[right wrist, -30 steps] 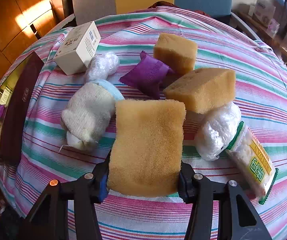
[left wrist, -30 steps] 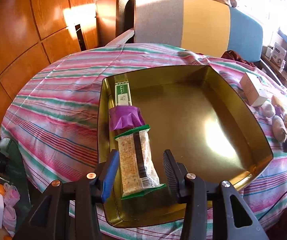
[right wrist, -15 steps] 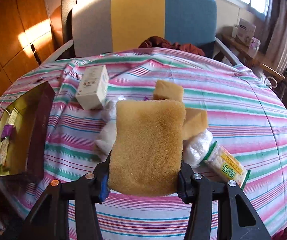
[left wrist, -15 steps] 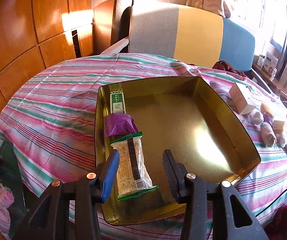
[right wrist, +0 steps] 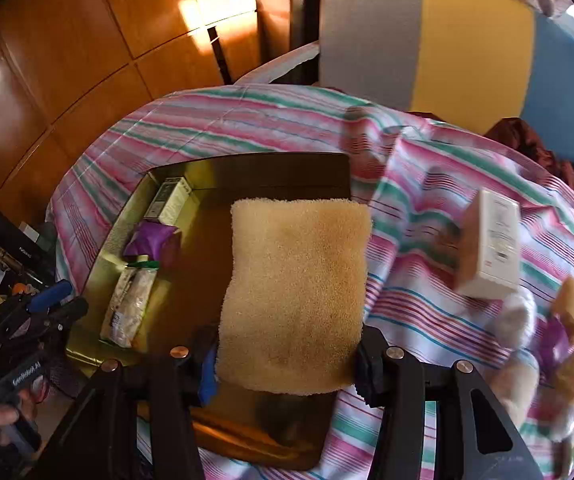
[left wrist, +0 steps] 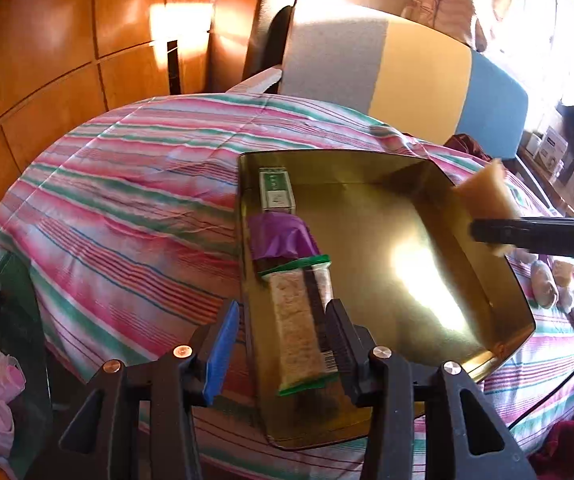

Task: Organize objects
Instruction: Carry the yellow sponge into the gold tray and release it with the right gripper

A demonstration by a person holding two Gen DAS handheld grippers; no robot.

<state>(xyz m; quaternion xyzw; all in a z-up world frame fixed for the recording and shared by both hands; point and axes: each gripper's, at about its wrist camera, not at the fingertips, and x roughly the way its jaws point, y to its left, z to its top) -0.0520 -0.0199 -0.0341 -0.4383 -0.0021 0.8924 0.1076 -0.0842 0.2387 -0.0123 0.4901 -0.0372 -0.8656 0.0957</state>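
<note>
Two tools — right tool [right wrist: 287, 364] clamps the yellow sponge [right wrist: 295, 292] above the gold tin [right wrist: 135, 208]; left tool [left wrist: 281, 344] hangs released.

left wrist: close above gold tin [left wrist: 487, 344], looking steeply down | right wrist: higher, angled down from tin's right | shared: tin [right wrist: 99, 256], striped bedcover [left wrist: 135, 208]

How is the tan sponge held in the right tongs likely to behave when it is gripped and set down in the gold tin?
The sponge looks porous, so probably light and squashy. It sticks out flat beyond the right tongs, suggesting fair stiffness. Its flat shape should not roll.
</note>
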